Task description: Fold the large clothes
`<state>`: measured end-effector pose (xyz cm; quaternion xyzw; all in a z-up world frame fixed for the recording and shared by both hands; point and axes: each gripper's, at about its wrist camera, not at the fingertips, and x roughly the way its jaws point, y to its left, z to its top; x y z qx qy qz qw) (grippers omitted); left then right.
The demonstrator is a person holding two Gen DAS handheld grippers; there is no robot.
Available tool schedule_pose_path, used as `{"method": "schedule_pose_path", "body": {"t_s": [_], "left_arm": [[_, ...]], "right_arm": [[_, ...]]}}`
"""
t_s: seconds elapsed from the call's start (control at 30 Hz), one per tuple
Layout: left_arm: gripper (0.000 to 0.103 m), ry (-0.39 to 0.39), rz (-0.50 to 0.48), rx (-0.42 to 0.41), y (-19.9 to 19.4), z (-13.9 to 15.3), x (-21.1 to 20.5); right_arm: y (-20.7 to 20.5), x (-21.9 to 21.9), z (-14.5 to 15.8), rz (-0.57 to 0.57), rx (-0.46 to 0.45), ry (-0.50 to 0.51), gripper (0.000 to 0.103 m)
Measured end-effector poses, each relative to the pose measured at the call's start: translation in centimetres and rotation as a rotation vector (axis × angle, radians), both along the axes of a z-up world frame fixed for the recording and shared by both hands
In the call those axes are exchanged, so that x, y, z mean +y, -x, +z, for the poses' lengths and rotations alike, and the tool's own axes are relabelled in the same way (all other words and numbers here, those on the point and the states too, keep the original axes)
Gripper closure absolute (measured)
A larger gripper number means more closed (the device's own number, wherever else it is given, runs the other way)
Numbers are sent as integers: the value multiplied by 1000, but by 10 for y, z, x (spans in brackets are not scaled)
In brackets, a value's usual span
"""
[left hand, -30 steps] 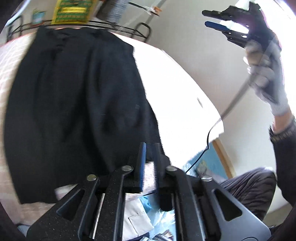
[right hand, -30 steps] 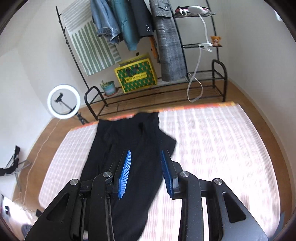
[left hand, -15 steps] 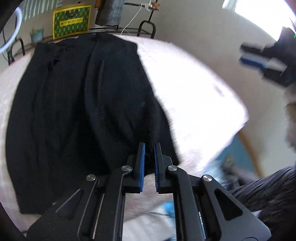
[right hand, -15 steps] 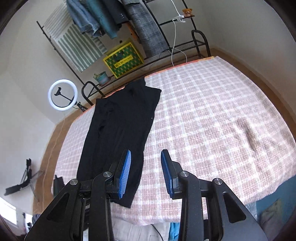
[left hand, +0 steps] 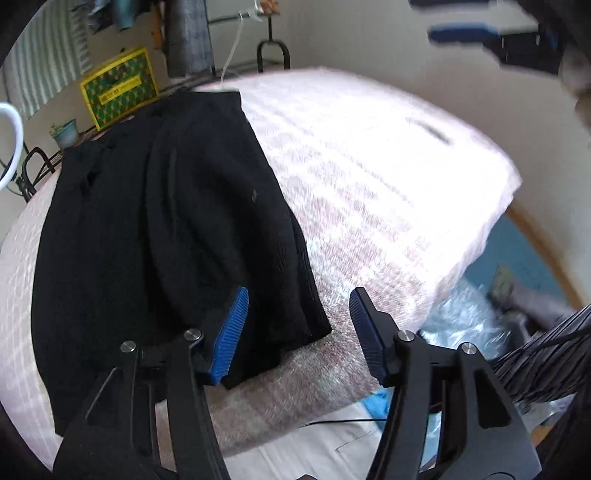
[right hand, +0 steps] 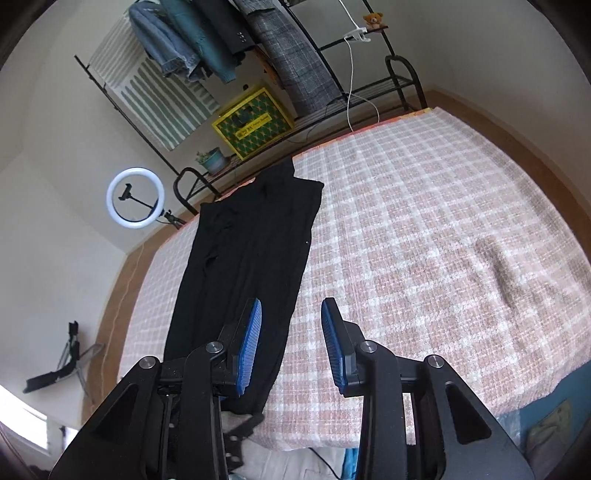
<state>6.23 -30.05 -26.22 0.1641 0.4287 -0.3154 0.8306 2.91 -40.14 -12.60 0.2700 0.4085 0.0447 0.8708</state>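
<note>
A long black garment (left hand: 166, 221) lies lengthwise on the left part of a pink-and-white checked bed cover (left hand: 369, 184). My left gripper (left hand: 299, 293) hovers over the garment's near right corner with its jaws opening. The corner lies flat on the cover below them and the blue pads do not press on it. From the right wrist the garment (right hand: 251, 240) runs from the far edge of the bed to the near edge. My right gripper (right hand: 292, 302) hangs above its near right edge, open, with nothing between its fingers. It also shows blurred at the top right as the right gripper (left hand: 480, 33).
A black clothes rack (right hand: 221, 48) with hanging clothes stands beyond the bed (right hand: 424, 240), with a yellow box (right hand: 253, 123) and a potted plant (right hand: 212, 160) on its low shelf. A ring light (right hand: 135, 197) stands at the left. Clear plastic (left hand: 461, 321) and a person's trouser leg (left hand: 546, 354) are by the near bed corner.
The left gripper, shut on the garment's corner half a second ago, has spread its jaws and the corner now rests on the bed. The right gripper has come down closer to the bed.
</note>
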Motion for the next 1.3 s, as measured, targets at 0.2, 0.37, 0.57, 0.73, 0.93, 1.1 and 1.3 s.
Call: {"method": "schedule_pose_path", "body": {"t_s": [0.2, 0.37, 0.57, 0.73, 0.93, 1.1, 1.3], "left_arm": [[87, -29, 22, -74, -17, -12, -3], [94, 172, 99, 127, -42, -2, 27], [94, 386, 181, 209, -49, 25, 62], [94, 445, 203, 241, -53, 28, 82], [94, 486, 208, 278, -55, 30, 92], [94, 496, 202, 288, -44, 28, 86], [95, 540, 191, 316, -29, 36, 77]], "right_arm": [[-14, -8, -14, 22, 8, -60, 71], [-56, -7, -30, 56, 44, -49, 71], [-148, -31, -73, 13, 78, -123, 47], [-229, -35, -123, -39, 112, -197, 46], [-275, -14, -154, -23, 100, -225, 43], [-296, 1, -155, 5, 90, -215, 68], [-306, 20, -143, 62, 136, -94, 96]]}}
